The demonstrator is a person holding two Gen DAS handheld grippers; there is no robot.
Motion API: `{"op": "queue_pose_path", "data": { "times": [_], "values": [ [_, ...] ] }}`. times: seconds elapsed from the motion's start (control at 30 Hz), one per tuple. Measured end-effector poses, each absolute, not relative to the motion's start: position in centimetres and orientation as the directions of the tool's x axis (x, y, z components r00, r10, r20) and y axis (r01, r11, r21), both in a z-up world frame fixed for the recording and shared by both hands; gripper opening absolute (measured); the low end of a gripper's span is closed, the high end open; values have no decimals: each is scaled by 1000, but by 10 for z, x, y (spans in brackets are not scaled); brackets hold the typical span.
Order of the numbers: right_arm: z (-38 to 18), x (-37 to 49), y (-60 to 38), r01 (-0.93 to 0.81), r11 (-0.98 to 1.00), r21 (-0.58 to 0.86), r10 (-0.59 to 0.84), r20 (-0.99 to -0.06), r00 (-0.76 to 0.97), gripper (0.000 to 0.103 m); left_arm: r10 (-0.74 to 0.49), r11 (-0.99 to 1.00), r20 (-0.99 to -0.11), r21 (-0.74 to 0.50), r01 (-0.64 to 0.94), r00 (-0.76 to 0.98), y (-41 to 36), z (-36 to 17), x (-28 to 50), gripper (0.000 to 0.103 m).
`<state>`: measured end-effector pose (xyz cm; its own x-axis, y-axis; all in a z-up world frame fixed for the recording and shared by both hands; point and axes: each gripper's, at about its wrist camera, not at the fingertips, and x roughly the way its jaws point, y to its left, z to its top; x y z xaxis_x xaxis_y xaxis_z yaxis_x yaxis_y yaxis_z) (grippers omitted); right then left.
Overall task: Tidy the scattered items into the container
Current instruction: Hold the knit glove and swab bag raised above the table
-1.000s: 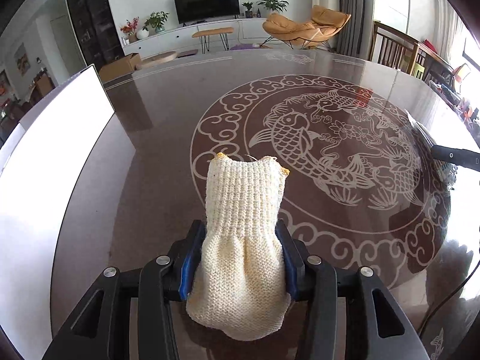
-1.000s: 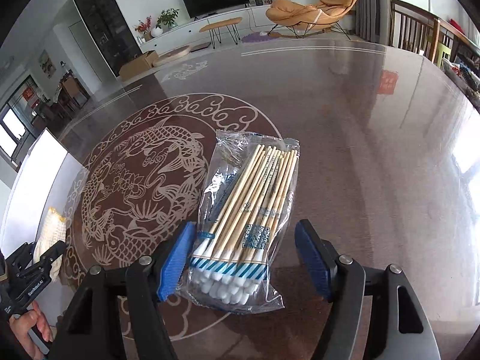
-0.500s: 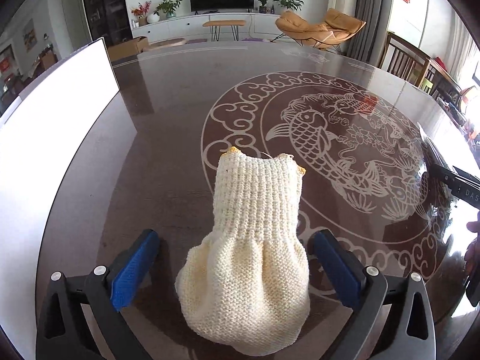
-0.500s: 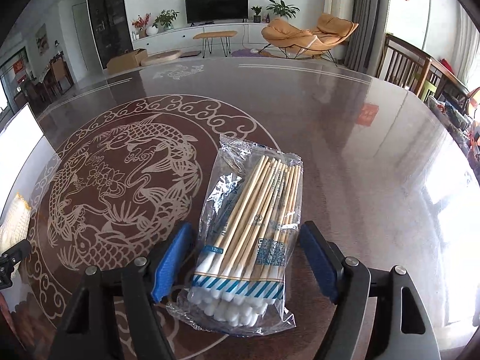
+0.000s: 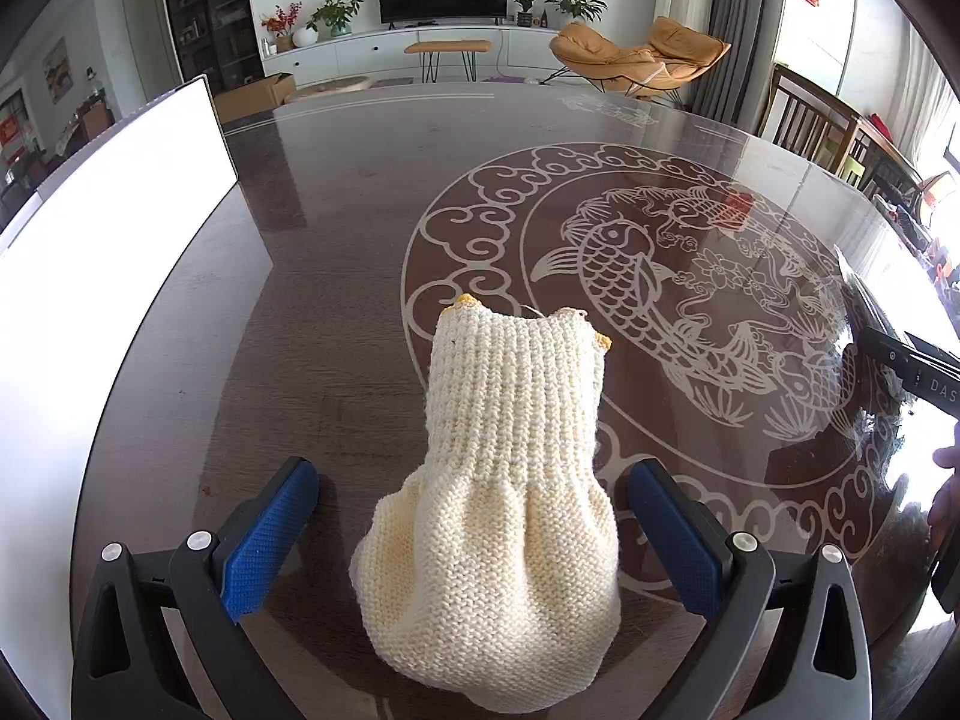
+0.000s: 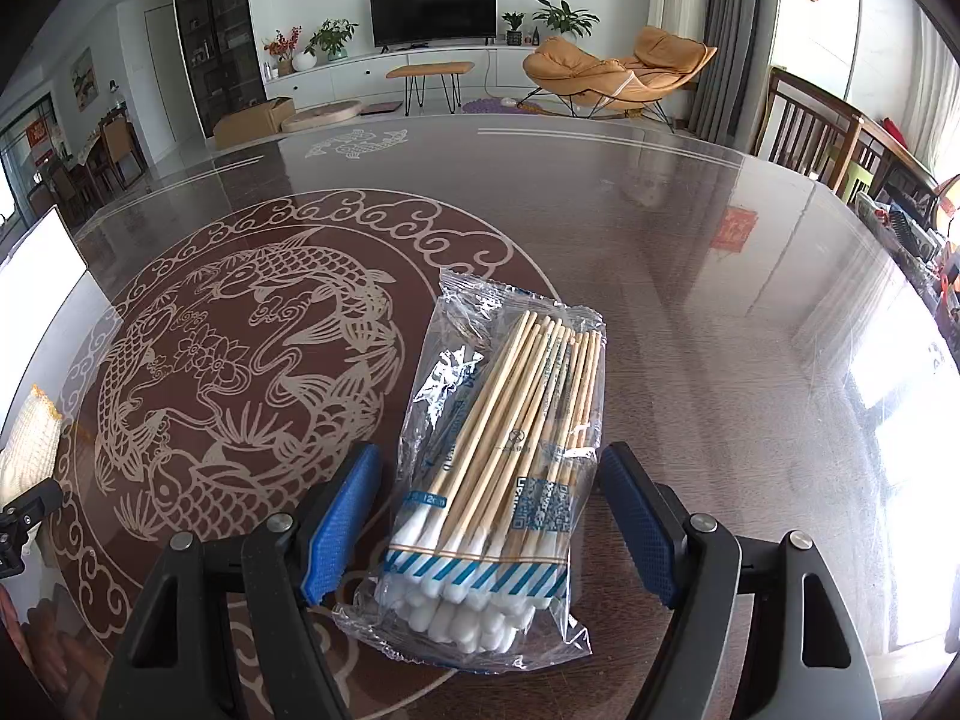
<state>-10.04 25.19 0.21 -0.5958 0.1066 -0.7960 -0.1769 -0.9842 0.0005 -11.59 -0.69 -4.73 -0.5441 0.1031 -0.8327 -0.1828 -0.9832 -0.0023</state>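
A cream knitted pouch [image 5: 498,516] with yellow corner trim lies flat on the dark table. My left gripper [image 5: 471,468] is open around it, and both blue pads stand clear of the wool. A clear bag of cotton swabs [image 6: 498,468] lies between the pads of my right gripper [image 6: 489,456], which is open with a small gap on each side. The white container [image 5: 114,228] stands at the table's left edge. In the right wrist view the pouch [image 6: 30,438] and the container [image 6: 36,276] show at the far left.
The round glass-topped table [image 5: 336,252] bears a pale fish pattern [image 5: 678,312] in its middle. The right gripper's black body [image 5: 912,360] and a hand [image 5: 945,480] sit at the left wrist view's right edge. Wooden chairs [image 6: 828,132] stand beyond the table's far right rim.
My left gripper's jaws have let go of the knitted pouch and spread wide; the pouch now rests on the table. The right jaws have widened a little around the swab bag.
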Motion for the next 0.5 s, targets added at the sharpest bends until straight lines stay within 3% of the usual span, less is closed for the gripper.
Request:
{"op": "queue_pose_path", "data": {
  "times": [0.5],
  "values": [
    [2,-101,253,-177,-984,0,107,-796,-596,77,103,-983,-833,-2,-183,-544,-8,-48,-115,103]
  ]
}}
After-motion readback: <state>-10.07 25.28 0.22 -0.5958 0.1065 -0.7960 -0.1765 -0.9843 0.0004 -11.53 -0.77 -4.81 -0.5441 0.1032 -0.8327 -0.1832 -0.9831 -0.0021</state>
